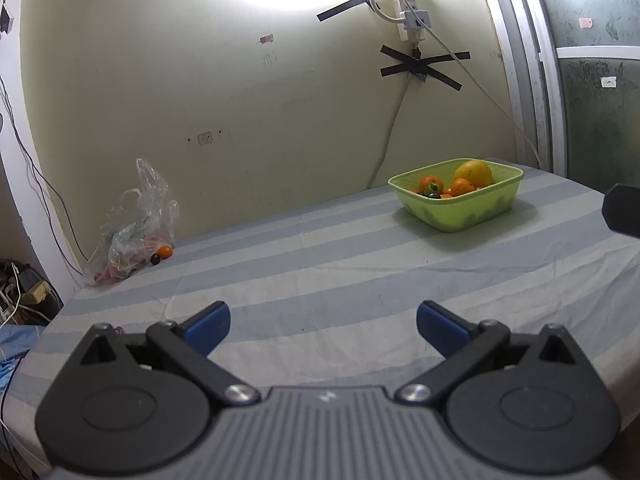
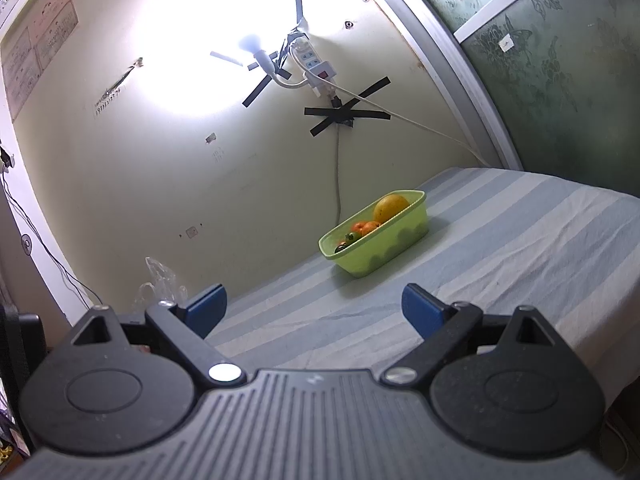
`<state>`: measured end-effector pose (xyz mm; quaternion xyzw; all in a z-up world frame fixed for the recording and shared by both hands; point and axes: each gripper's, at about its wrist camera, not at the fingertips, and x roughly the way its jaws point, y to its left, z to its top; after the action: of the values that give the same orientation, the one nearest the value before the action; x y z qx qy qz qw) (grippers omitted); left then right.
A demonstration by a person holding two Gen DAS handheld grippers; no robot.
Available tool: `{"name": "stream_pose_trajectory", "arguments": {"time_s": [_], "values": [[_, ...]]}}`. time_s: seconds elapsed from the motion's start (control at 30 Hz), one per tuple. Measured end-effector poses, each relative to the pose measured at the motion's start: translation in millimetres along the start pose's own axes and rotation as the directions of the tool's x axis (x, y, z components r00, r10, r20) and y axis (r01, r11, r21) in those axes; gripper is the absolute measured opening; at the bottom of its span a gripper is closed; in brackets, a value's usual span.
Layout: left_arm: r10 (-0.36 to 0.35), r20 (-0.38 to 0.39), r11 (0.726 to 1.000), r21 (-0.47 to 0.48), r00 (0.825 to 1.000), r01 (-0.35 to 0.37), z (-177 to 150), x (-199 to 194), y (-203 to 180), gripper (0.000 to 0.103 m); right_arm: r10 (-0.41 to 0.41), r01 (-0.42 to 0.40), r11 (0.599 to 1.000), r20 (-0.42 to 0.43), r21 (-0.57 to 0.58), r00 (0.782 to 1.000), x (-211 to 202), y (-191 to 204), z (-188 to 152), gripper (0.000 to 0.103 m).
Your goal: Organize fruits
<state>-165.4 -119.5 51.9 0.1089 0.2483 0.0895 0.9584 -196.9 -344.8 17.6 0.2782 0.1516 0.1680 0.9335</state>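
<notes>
Two grippers hovered over the near edge of the striped bed surface [image 1: 360, 264], both w/ blue pads spread wide and nothing between them: left gripper [image 1: 323, 322], right gripper [image 2: 314, 308].

Green basket [image 1: 460, 208] sat toward the far right corner of the surface, near the wall, already holding a big yellow fruit [image 1: 473, 172], several orange fruits [image 1: 462, 186] and a dark small one; exact count hard to tell. Clear plastic bag [image 1: 136, 224] slumped at the far left corner against the wall, w/ a small orange fruit [image 1: 165, 251] and a dark round fruit [image 1: 155, 259] at its mouth, touching or just beside each other, resting on the cloth.

Key relation, as I judged it: loose fruit lay ahead and to the left of the left gripper's fingers, well apart from the basket, which lay ahead-right. From the right wrist view the bag [image 2: 160, 280] was mostly hidden behind the left pad, basket [image 2: 376, 248] nearly straight ahead. So left hand looked nearer the bag fruit, right hand nearer the basket. Both fruits roundish, no long axis to align to. Likely next step: left reaches far-left for the orange one; risk of it rolling, or snagging bag film.
</notes>
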Motion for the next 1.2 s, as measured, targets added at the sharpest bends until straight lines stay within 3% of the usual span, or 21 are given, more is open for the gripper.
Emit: {"name": "stream_pose_trajectory", "arguments": {"time_s": [1.2], "values": [[-0.001, -0.009, 0.999, 0.034, 1.000, 0.001, -1.7, 4.7, 0.8, 0.103, -0.006, 0.006, 1.000, -0.002, -0.005, 1.000, 0.9, 2.5, -0.7, 0.096]]}}
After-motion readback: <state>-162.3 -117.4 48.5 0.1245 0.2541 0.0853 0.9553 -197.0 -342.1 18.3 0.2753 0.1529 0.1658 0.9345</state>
